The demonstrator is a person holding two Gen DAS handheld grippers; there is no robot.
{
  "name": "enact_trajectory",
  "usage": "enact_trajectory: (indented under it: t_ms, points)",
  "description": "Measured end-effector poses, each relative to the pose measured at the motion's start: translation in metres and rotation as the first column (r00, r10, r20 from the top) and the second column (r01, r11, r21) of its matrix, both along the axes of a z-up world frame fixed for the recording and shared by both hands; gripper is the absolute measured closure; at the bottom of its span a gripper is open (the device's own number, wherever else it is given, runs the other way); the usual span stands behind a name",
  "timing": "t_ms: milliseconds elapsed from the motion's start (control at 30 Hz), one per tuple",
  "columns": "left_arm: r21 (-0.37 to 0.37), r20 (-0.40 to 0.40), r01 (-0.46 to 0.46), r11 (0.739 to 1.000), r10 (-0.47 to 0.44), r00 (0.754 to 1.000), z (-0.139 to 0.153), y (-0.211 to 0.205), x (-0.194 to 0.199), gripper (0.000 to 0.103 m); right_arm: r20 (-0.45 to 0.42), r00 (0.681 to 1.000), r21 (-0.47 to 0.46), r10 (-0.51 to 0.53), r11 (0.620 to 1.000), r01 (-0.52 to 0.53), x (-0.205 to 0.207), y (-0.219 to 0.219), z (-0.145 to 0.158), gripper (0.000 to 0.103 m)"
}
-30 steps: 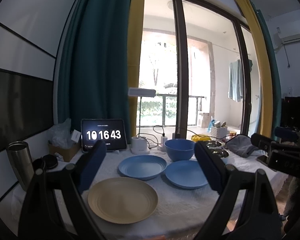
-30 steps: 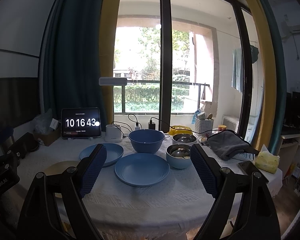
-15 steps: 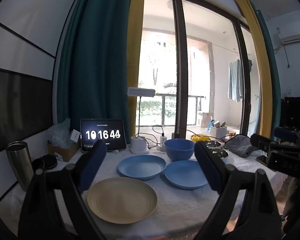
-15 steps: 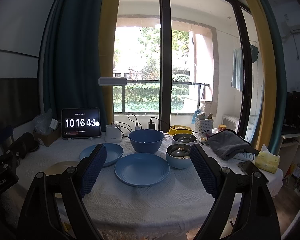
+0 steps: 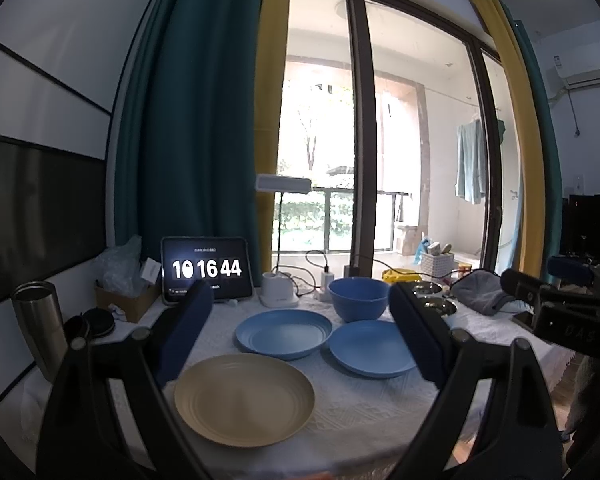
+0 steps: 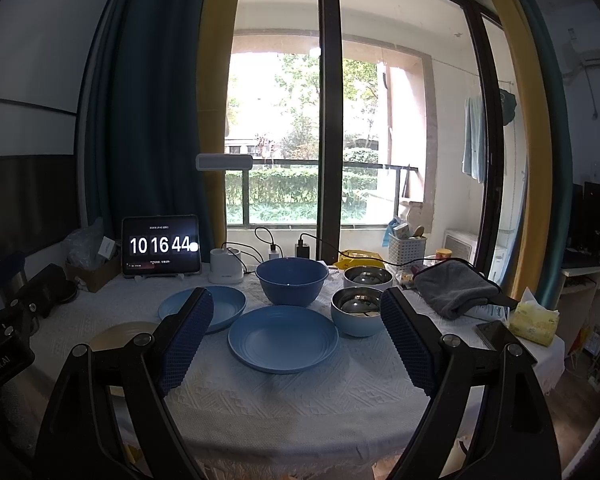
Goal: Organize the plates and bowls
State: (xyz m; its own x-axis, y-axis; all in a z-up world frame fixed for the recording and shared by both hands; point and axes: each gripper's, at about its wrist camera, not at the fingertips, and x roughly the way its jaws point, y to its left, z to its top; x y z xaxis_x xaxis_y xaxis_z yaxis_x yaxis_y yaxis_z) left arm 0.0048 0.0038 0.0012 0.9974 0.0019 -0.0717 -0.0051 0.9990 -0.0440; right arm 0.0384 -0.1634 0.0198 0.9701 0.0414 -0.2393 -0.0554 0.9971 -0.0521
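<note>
Jaws: we held the left gripper point(image 5: 300, 322) and right gripper point(image 6: 296, 322) spread wide, empty, above the table's near edge.
Plates: tan plate point(image 5: 244, 398) nearest left; two blue plates point(image 6: 283, 338) mid-table, apart.
Bowls: blue bowl point(image 6: 292, 281) behind; two steel-lined bowls point(image 6: 357, 311) right.
Risk: we judged smooth rims could slip from a shallow pinch, clattering.
</note>
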Motion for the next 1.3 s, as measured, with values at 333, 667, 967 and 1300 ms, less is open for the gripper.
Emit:
enact_trajectory:
  t_ms: [333, 667, 967, 1300]
  points:
    - [-0.008, -0.006, 0.013, 1.000, -0.013, 1.000, -0.001, 0.003, -0.001, 0.012, 0.000, 1.000, 0.001, -0.002, 1.000, 0.002, 0.000, 0.000, 0.000, 0.015]
    - [-0.005, -0.006, 0.011, 1.000, -0.011, 1.000, -0.001, 0.003, -0.001, 0.012, -0.005, 1.000, 0.003, 0.000, 1.000, 0.000, 0.002, -0.004, -0.003, 0.015]
    - [0.005, -0.048, 0.039, 0.999, -0.038, 0.998, 0.000, -0.006, 0.018, 0.012, -0.011, 1.000, 0.023, -0.013, 1.000, 0.013, 0.006, -0.017, -0.007, 0.015]
    - [0.012, -0.171, 0.075, 0.997, -0.072, 0.983, -0.013, -0.020, 0.061, 0.012, -0.071, 0.997, 0.047, -0.030, 0.998, 0.034, 0.033, -0.034, -0.022, 0.015]
